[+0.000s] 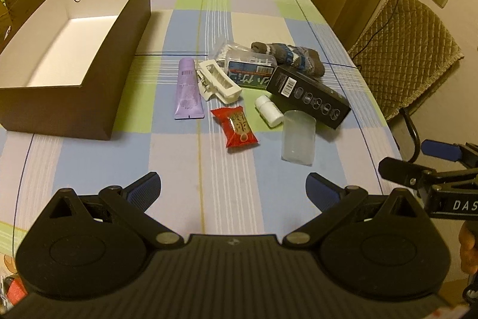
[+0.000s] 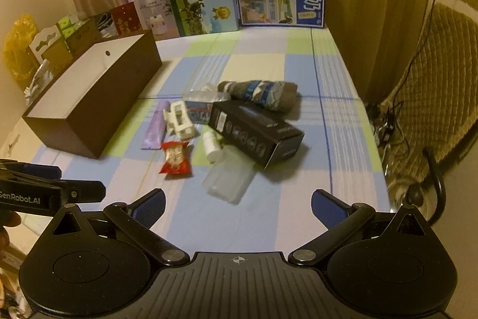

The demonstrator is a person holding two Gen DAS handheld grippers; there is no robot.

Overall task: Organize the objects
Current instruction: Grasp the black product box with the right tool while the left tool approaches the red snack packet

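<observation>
Blue-padded left tool (image 1: 233,190) and right tool (image 2: 237,207) both spread, empty, above checked tablecloth (image 1: 179,157).

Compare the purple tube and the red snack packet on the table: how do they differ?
The purple tube is long, flat and pale lilac; the red snack packet is short, puffy and bright red with a printed picture. The tube lies nearer the brown box; the packet lies nearer the claws. Both lie flat on the checked tablecloth, untouched.
</observation>
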